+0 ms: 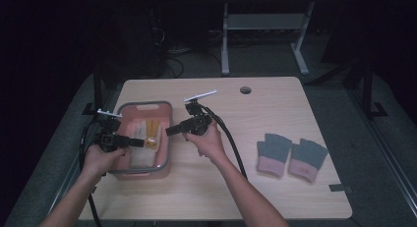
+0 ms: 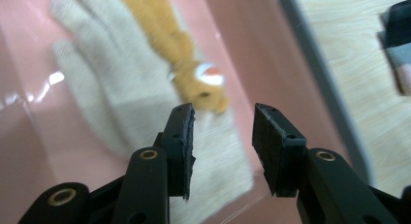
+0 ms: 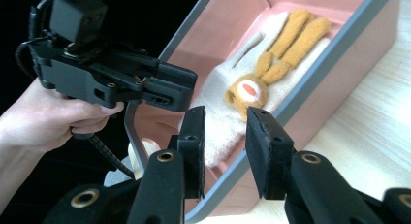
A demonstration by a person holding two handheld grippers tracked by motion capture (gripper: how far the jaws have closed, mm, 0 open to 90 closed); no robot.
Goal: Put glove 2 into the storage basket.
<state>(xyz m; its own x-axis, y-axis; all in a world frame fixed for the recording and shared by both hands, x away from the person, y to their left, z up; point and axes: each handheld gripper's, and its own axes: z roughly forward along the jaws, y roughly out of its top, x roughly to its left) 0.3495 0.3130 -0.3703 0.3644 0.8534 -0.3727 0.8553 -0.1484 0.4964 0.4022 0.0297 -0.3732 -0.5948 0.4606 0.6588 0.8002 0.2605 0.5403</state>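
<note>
Now | left gripper [image 2: 220, 136] over cream glove [image 2: 121, 103] in pink bin [image 1: 164, 138], jaws apart, empty | right gripper [image 3: 225, 146] parted, empty | risk: snagging orange glove [image 2: 179, 49] alongside.

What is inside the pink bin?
The pink bin holds a cream glove with an orange glove lying on top of it. Whatever lies under the cream glove is covered.

Dim room, one lit wooden table.
Light wood table [image 1: 275, 187] with rounded corners and a round cable hole [image 1: 245, 90] near its far edge. Grey carpet floor [image 1: 339, 104] around it. Behind it, the white metal legs of a second desk [image 1: 265, 23], with loose cables [image 1: 172, 57] on the floor beside them. Far background is near black; black stand legs [image 1: 366, 89] at right.
</note>
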